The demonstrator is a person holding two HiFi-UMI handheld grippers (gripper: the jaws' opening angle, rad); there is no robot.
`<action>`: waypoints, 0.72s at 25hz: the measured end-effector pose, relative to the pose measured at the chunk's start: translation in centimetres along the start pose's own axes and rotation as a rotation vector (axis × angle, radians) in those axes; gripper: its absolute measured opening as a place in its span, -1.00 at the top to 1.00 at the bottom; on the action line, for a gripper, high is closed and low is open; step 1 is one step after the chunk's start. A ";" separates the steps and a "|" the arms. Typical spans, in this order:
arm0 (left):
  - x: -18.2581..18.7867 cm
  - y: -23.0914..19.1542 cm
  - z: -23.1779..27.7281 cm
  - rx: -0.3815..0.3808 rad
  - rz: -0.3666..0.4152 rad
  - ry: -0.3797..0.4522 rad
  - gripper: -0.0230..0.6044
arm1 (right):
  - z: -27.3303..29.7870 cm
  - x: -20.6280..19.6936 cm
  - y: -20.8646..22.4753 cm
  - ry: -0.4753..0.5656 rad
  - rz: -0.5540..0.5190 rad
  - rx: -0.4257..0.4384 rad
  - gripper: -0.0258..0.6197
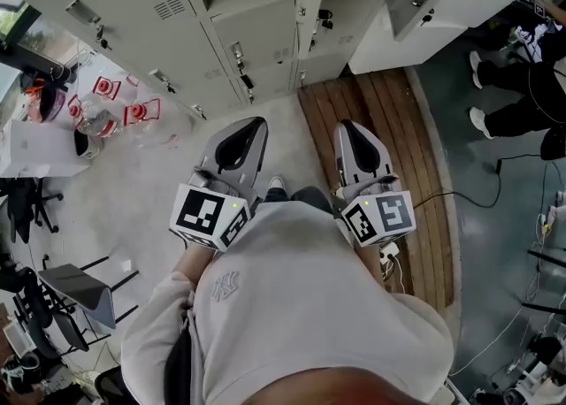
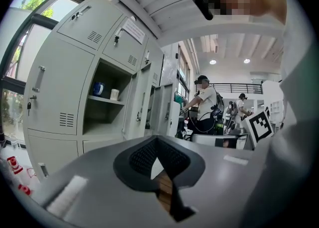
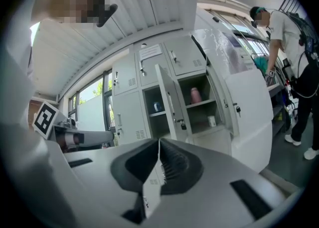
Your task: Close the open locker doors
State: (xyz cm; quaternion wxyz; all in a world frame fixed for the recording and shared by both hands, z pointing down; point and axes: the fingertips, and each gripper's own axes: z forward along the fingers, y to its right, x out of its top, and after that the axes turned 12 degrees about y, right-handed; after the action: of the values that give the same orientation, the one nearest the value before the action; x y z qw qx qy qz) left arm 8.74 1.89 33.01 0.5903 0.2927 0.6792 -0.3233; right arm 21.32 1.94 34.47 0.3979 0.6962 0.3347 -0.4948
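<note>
The left gripper is held with its jaws together, and nothing is clamped between them. The right gripper is likewise closed on nothing. Both are held side by side in front of the person's torso and pointed at the lockers; no door is touched by either. Several locker doors are seen standing open. In the right gripper view a narrow door is swung out between two open compartments, and a wide door stands out to their right. A blue cup is seen on the left shelf and a pink bottle on the right one. In the head view a wooden floor strip is seen running from under the right gripper toward the lockers.
</note>
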 end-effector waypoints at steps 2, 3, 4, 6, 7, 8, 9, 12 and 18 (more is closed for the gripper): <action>-0.1 -0.7 0.7 0.002 -0.002 -0.001 0.93 | 1.0 -0.4 0.4 -0.006 0.000 0.006 0.88; -0.2 -1.0 1.0 0.007 -0.004 -0.002 0.93 | 1.4 -0.5 0.6 -0.013 -0.005 0.014 0.88; -0.3 -1.4 1.3 0.014 -0.005 -0.004 0.93 | 1.8 -0.7 0.8 -0.021 -0.009 0.022 0.88; -0.6 -2.2 1.9 0.031 -0.005 -0.012 0.93 | 2.8 -0.9 1.4 -0.028 -0.012 0.036 0.88; -0.7 -2.6 2.3 0.041 -0.004 -0.015 0.93 | 3.4 -0.9 1.7 -0.028 -0.011 0.041 0.88; -0.7 -2.9 2.8 0.051 -0.003 -0.016 0.93 | 4.0 -0.8 2.1 -0.025 -0.010 0.046 0.88; -0.7 -3.3 3.4 0.061 -0.002 -0.014 0.93 | 4.6 -0.8 2.6 -0.022 -0.009 0.053 0.88; -0.2 -4.9 5.4 0.101 0.013 0.006 0.93 | 6.9 -0.6 4.1 -0.014 -0.005 0.086 0.88; 2.0 -7.1 10.0 0.182 0.045 0.066 0.93 | 12.2 2.2 7.3 0.025 -0.023 0.190 0.88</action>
State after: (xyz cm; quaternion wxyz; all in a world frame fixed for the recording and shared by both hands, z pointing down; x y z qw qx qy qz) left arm 9.09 -10.34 30.79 0.5457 0.3706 0.6594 -0.3606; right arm 23.11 -12.08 31.63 0.3199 0.7331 0.2993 -0.5202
